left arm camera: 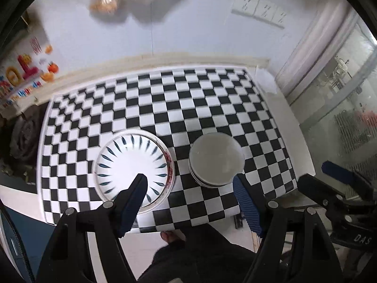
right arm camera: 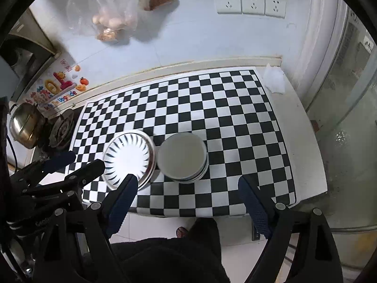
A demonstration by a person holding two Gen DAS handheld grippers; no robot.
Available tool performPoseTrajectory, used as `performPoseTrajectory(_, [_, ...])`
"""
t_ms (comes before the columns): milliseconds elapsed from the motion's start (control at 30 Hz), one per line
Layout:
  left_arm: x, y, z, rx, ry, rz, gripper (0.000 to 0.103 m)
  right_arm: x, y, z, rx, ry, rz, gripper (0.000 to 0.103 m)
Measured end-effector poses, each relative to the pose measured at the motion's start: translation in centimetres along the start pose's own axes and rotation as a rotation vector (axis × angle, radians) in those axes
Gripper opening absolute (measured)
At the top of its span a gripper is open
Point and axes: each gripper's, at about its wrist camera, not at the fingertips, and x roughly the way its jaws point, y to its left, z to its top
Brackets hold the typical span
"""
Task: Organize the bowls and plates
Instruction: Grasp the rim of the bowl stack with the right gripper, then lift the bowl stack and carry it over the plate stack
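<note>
A stack of white plates (left arm camera: pixel 132 165) with blue leaf marks sits on the checkered mat (left arm camera: pixel 188 99), left of a stack of white bowls (left arm camera: pixel 215 159). My left gripper (left arm camera: pixel 188 181) hangs open above the mat's front edge. Its left fingertip overlaps the plates in the picture and its right one sits by the bowls' rim; nothing is between them. In the right wrist view the plates (right arm camera: pixel 128 158) and bowls (right arm camera: pixel 181 155) stand side by side. My right gripper (right arm camera: pixel 187 181) is open and empty just in front of the bowls. The left gripper (right arm camera: pixel 83 160) shows at the left, beside the plates.
Wall sockets (right arm camera: pixel 251 3) and plastic bags of food (right arm camera: pixel 110 23) hang on the back wall. A metal kettle (right arm camera: pixel 23 125) and a stove burner (right arm camera: pixel 61 129) lie left of the mat. A white tissue (right arm camera: pixel 274 80) lies at the back right, and a glass door (right arm camera: pixel 348 118) stands at the right. A person's foot (right arm camera: pixel 181 232) shows below the table edge.
</note>
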Motion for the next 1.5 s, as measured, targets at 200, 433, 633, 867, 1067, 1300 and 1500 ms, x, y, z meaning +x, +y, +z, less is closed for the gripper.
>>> performPoseTrajectory(200, [7.8, 1.0, 3.9, -0.034, 0.169, -0.057, 0.074, 7.2, -4.0, 1.6, 0.141, 0.096, 0.08, 0.089])
performPoseTrajectory(433, [16.9, 1.4, 6.2, -0.046, 0.397, -0.126, 0.074, 16.6, -8.1, 1.3, 0.331, 0.245, 0.204, 0.089])
performPoseTrajectory(633, [21.6, 1.4, 6.6, -0.045, 0.517, -0.159, 0.074, 23.2, -10.1, 0.0, 0.466, 0.339, 0.313, 0.089])
performPoseTrajectory(867, [24.6, 1.3, 6.3, -0.025, 0.587, -0.178, 0.072, 27.8, -10.3, -0.8, 0.515, 0.398, 0.396, 0.089])
performPoseTrajectory(1067, [25.5, 0.7, 6.4, -0.003, 0.603, -0.206, 0.072, 30.2, -9.6, -1.2, 0.509, 0.446, 0.429, 0.088])
performPoseTrajectory(1300, [26.8, 0.4, 6.4, 0.0, 0.633, -0.237, 0.066, 31.8, -9.4, -1.6, 0.503, 0.462, 0.449, 0.076])
performPoseTrajectory(1500, [27.1, 0.3, 6.1, -0.023, 0.65, -0.318, 0.057, 32.7, -9.5, -1.7, 0.513, 0.465, 0.448, 0.064])
